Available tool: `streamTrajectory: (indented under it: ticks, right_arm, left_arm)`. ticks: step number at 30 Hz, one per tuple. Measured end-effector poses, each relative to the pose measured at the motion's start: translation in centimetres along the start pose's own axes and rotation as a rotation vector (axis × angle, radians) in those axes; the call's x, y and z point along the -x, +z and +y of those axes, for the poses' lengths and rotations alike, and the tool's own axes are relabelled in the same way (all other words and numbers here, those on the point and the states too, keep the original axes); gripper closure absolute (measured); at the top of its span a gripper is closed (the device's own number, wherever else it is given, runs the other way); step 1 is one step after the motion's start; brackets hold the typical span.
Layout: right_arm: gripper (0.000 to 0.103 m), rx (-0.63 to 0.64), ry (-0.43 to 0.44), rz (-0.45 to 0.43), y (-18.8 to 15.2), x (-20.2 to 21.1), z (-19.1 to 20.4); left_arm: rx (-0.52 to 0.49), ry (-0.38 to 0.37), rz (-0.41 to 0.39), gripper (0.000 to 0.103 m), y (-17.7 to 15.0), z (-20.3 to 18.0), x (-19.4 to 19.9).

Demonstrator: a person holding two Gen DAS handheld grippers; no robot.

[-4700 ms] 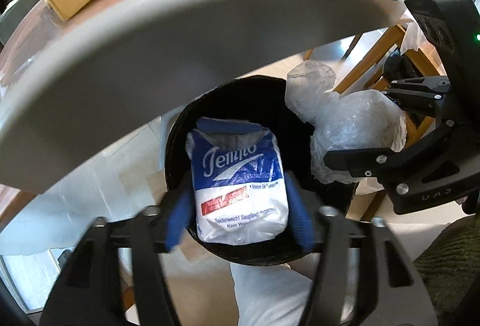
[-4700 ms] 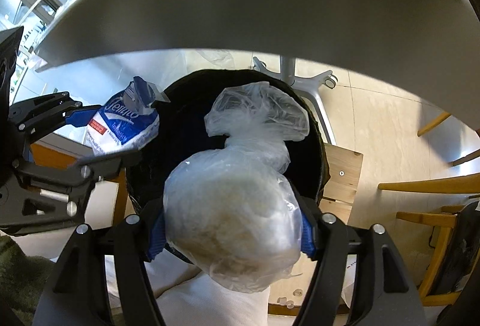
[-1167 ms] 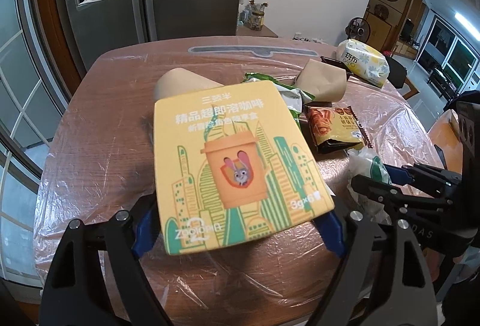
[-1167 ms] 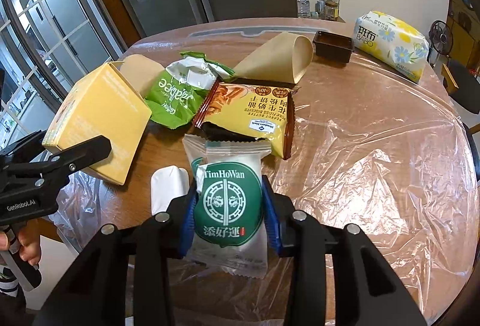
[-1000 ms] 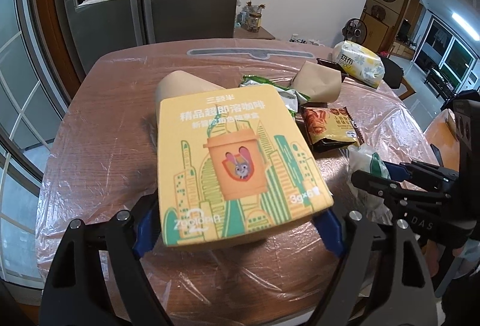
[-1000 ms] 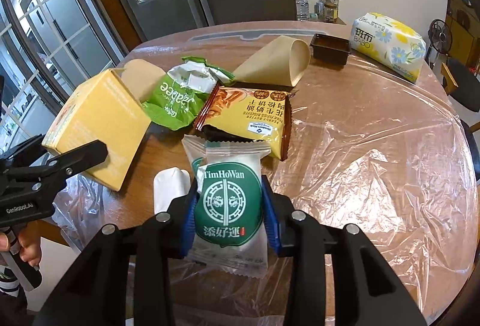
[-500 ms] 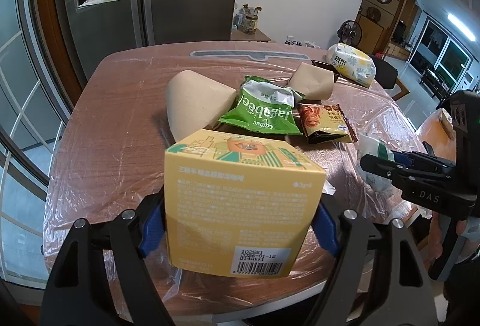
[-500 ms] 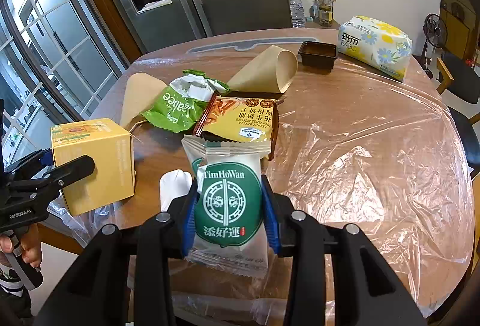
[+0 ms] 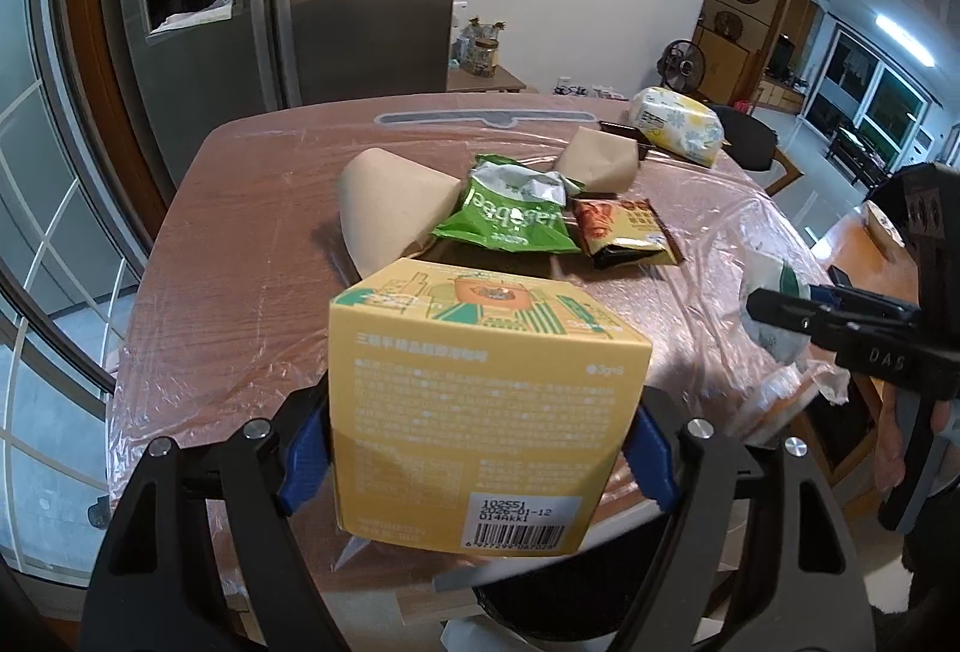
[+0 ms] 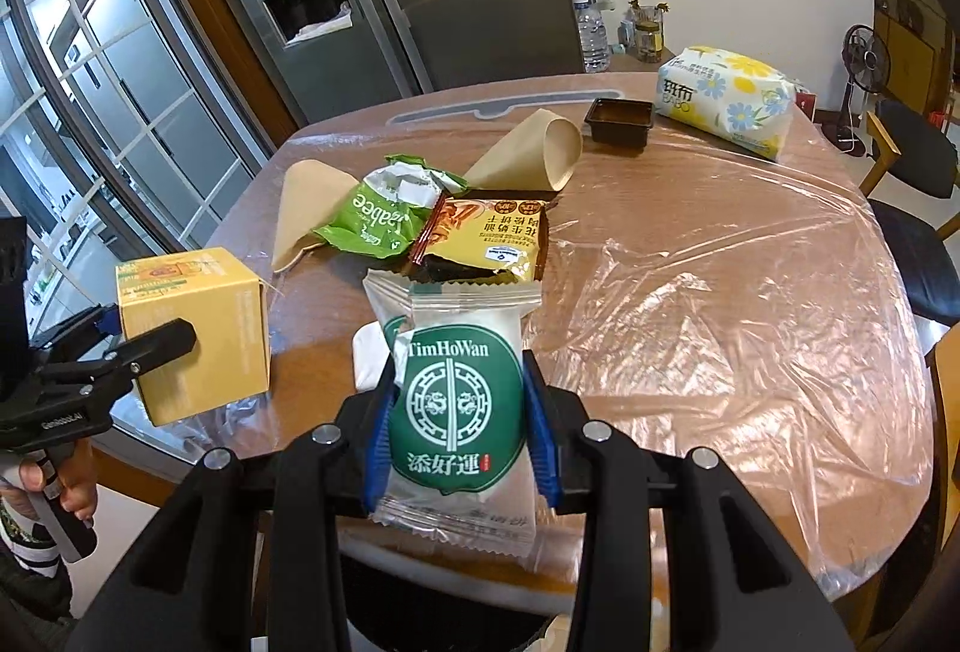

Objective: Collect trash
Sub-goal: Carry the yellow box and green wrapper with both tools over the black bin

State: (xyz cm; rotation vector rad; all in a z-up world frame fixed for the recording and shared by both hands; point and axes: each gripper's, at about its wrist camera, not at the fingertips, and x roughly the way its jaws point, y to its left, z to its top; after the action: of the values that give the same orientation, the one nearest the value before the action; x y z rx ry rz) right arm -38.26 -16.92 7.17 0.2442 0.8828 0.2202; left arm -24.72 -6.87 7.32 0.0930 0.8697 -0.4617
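My left gripper is shut on a yellow cardboard box, held at the near table edge; the box also shows in the right wrist view. My right gripper is shut on a green and white TimHoWan snack packet, held above the near table edge. The black rim of a bin shows just below the box, and it also shows in the right wrist view under the packet.
On the plastic-covered wooden table lie a green snack bag, an orange biscuit wrapper, two brown paper cones, a small white object, a dark tray and a tissue pack. A fridge stands behind.
Earlier both grippers held other trash over the bin. Since a second ago both have pulled back from the table with the box and packet, and the box has tipped to show its barcode side.
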Motion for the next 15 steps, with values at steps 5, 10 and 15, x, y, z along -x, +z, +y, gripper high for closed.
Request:
streamTrajectory:
  ticks: [5, 10, 15]
  right_arm:
    - [0.066, 0.005, 0.012, -0.001, -0.9, 1.6, 0.1]
    - [0.066, 0.011, 0.034, 0.017, -2.4, 3.1, 0.1]
    - [0.066, 0.036, 0.038, 0.045, -4.0, 4.2, 0.5]
  left_arm:
    - [-0.044, -0.03, 0.002, 0.023, -1.0, -1.0, 1.5]
    - [-0.094, -0.079, 0.008, 0.023, -2.2, -2.1, 3.0]
    - [-0.155, -0.106, 0.028, 0.023, -3.7, -3.4, 4.0]
